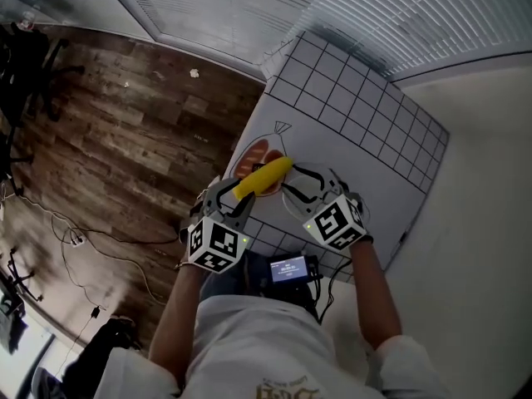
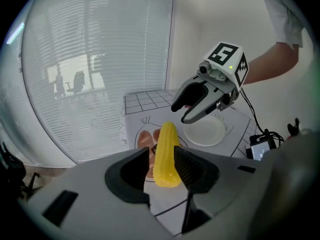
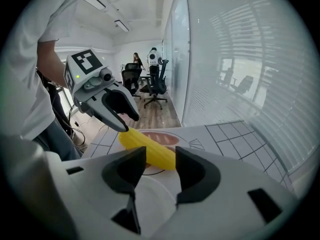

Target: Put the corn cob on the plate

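A yellow corn cob (image 1: 263, 177) lies slanted on the white mat, over a printed orange drawing (image 1: 252, 154). My left gripper (image 1: 235, 196) is open; the cob (image 2: 166, 154) shows in the gap between its jaws, close to the right pad, with room on the left side. My right gripper (image 1: 298, 185) is open and holds nothing. It hovers over a white plate (image 2: 204, 133), just right of the cob. In the right gripper view the cob (image 3: 147, 151) lies just beyond the jaws, with the left gripper (image 3: 125, 120) at its far end.
The mat (image 1: 357, 115) carries a black grid and covers a white table. A small device with a lit screen (image 1: 288, 268) and cables sit at the near edge. Wooden floor (image 1: 125, 140) lies to the left, and slatted blinds (image 1: 249, 7) stand beyond the table.
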The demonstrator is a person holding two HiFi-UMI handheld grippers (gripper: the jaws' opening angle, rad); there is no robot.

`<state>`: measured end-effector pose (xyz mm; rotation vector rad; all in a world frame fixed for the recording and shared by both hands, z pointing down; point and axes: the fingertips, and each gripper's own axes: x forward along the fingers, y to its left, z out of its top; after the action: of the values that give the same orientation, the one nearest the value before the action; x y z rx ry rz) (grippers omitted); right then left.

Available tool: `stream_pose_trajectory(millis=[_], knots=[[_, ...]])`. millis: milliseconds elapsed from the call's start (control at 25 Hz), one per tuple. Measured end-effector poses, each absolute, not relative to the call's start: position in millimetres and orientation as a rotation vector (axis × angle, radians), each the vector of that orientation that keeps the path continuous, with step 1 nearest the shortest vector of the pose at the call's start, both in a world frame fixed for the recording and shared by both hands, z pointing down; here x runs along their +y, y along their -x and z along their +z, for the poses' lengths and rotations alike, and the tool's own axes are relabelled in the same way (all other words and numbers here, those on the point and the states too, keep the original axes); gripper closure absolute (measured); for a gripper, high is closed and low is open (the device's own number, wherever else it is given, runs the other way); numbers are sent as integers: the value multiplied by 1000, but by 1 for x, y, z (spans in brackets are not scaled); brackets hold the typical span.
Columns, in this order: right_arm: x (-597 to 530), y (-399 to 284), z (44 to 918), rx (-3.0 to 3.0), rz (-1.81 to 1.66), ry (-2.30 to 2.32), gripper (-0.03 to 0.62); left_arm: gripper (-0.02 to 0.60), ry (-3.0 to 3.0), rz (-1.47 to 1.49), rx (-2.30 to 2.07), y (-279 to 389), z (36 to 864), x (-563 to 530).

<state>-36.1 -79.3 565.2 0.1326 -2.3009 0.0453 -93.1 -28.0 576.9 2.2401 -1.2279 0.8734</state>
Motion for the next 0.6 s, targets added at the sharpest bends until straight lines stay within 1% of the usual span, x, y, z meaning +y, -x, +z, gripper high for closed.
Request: stream_pose_trajectory(millis=[240, 400, 600], knots=[[-81, 43, 579, -2265, -68, 17, 394, 415, -2220, 911, -1161, 90, 588, -27], [-77, 48, 594, -2205, -158, 172, 350, 383, -2202, 904, -1108, 85, 593, -27], [-73, 56, 604, -2164, -252, 323, 341, 371, -2182, 915, -1075, 82, 600, -26]])
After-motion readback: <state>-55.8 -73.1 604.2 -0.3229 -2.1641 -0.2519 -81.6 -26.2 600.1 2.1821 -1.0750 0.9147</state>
